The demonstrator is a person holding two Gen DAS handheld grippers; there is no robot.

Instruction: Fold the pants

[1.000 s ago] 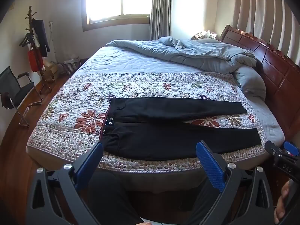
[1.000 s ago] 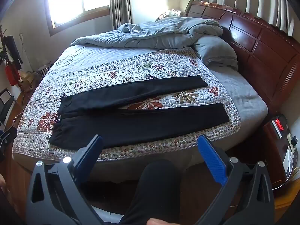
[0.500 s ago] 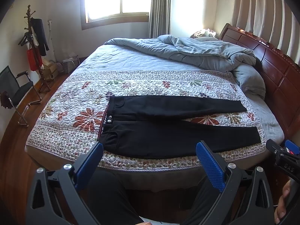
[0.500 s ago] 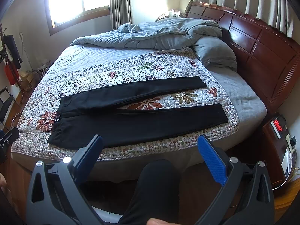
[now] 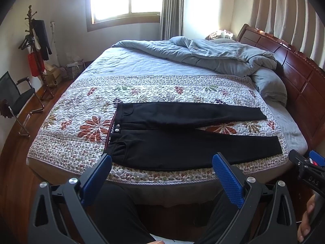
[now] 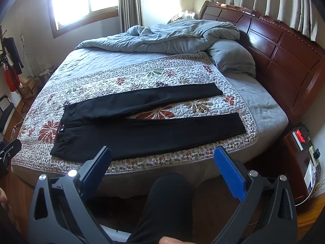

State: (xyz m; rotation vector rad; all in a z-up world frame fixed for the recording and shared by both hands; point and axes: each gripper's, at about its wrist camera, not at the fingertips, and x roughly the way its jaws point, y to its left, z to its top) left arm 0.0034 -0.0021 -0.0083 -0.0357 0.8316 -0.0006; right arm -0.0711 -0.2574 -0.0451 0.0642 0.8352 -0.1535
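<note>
Bedroom, floral quilt (image 5: pixel 81 140): black pants (image 5: pixel 182 142) spread flat ahead of both claws, legs splayed for folding; left gripper (image 5: pixel 162 174) and right gripper (image 6: pixel 162 164) gape wide, empty.

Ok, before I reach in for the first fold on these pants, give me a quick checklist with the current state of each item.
1. Black pants spread flat on the floral quilt, legs apart: ok.
2. Left gripper open and empty: ok.
3. Right gripper open and empty: ok.
4. Both grippers short of the bed edge, not touching fabric: ok.
5. Nothing lying on the pants; grey duvet bunched well behind them: ok.
6. Underside of the pants smooth: cannot tell.
</note>
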